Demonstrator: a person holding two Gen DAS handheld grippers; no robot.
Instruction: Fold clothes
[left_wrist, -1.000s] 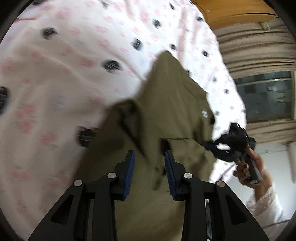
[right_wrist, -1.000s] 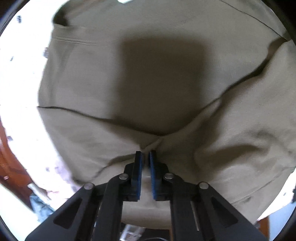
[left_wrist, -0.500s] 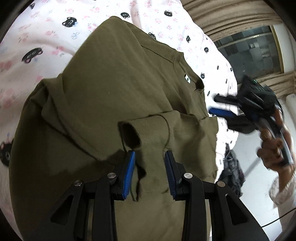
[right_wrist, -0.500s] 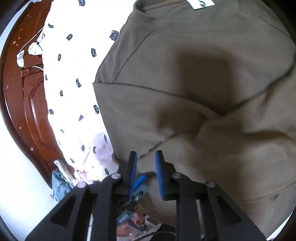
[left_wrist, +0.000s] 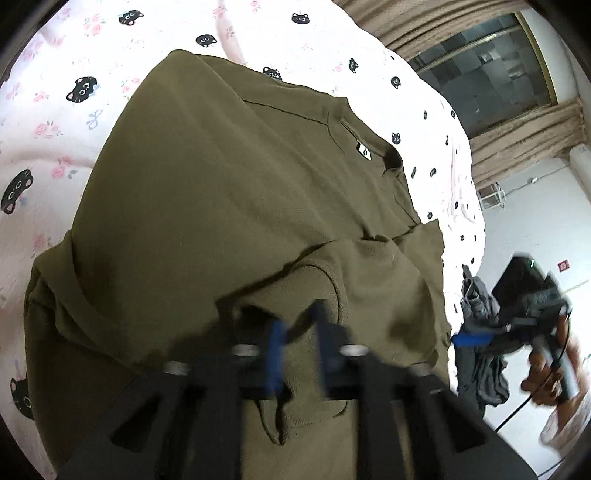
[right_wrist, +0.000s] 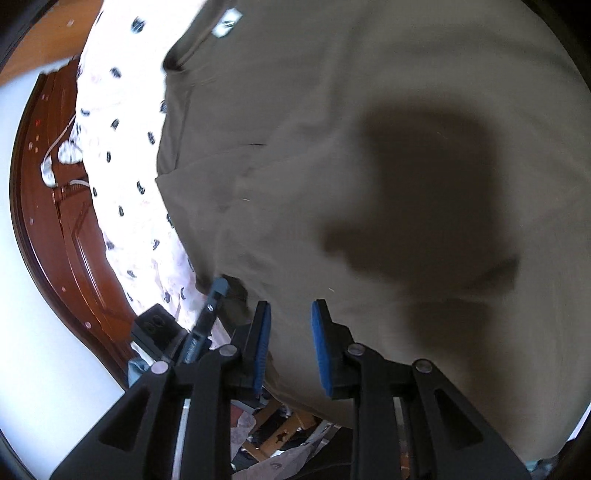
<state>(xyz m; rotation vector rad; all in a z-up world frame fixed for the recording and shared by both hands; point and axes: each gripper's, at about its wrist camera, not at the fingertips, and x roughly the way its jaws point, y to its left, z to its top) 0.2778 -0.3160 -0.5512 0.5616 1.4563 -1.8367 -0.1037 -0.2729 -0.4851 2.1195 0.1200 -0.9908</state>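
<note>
An olive-green shirt (left_wrist: 221, 184) lies spread on the bed, collar and label toward the far side. In the left wrist view its sleeve is folded over the body. My left gripper (left_wrist: 297, 332), blurred by motion, is shut on a fold of that sleeve (left_wrist: 354, 280) near the cuff. The right gripper (left_wrist: 469, 338) is held off the bed's right edge by a hand (left_wrist: 546, 376). In the right wrist view the right gripper (right_wrist: 290, 317) hovers open over the shirt (right_wrist: 369, 92) near its edge, with nothing pinched between its blue pads.
The bed has a white sheet (left_wrist: 55, 110) printed with cat faces. A dark wooden bed board (right_wrist: 48, 221) curves along its left side. A window (left_wrist: 480, 85) with beige curtains lies beyond. A grey heap of clothes (left_wrist: 480, 350) sits off the right edge.
The left jaws closed onto the sleeve fold after sliding in over the shirt. The right gripper let go of the cloth, opened, and drew back toward the bed's edge.
</note>
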